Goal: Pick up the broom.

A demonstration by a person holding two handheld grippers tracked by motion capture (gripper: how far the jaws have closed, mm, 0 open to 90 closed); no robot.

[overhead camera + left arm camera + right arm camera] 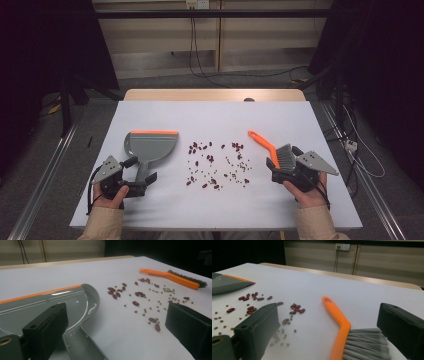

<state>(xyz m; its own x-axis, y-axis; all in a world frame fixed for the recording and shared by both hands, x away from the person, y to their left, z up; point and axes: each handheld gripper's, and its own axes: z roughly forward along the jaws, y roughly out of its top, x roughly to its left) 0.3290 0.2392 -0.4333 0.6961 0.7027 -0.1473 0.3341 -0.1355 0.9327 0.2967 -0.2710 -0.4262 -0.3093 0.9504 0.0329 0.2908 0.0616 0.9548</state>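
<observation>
Two tools lying flat, brush (272,150) handle pointing away-left, dustpan (150,146) handle toward person

Black cables (200,55) hang from a wall socket (196,4) behind the white table (165,210).

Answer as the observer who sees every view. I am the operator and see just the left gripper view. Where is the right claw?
Observer: The right claw sits at the brush head, with the bristles between its open jaws.
Operator: Are those bristles squeezed?
Observer: No. In the right gripper view they lie loose between the jaws, and neither jaw presses on them.
Operator: What holds that claw?
Observer: The right hand, in a beige sleeve, comes in from the table's near edge.
</observation>
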